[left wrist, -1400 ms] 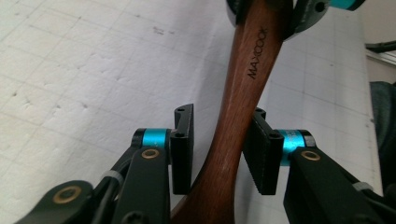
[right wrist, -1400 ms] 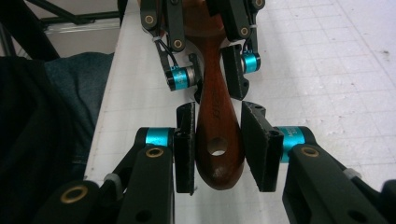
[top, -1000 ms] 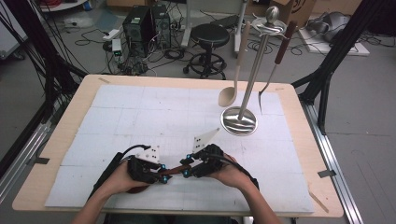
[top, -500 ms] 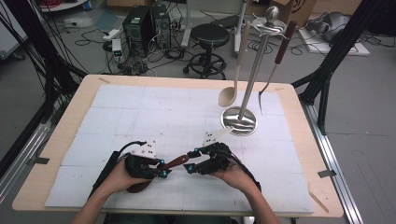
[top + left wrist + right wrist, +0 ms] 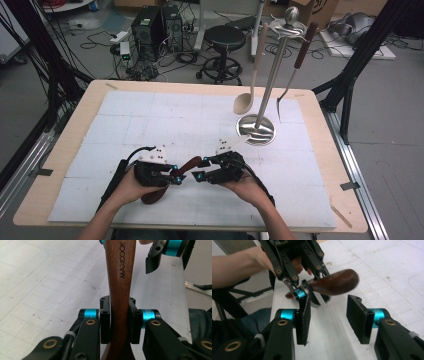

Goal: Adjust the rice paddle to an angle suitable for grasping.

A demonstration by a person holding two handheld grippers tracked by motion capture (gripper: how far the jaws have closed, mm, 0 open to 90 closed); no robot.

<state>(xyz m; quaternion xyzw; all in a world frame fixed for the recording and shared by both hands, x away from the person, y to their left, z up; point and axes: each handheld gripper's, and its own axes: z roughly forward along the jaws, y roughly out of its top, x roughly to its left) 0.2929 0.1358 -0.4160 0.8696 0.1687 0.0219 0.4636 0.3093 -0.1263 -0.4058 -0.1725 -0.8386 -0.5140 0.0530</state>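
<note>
At the near middle of the table [image 5: 65,150], the left gripper [image 5: 176,179] is clamped on a dark wooden utensil handle [image 5: 120,290] marked MAXCOOK, its pads pressing both flat sides. The handle's long axis runs from near left to far right, its rounded free end [image 5: 342,281] pointing toward the right gripper [image 5: 196,176]. That gripper, just beside the end, has its jaws apart, having just been closing with nothing between them. The handle end lies just beyond them. Far right stands a utensil rack [image 5: 270,85].
</note>
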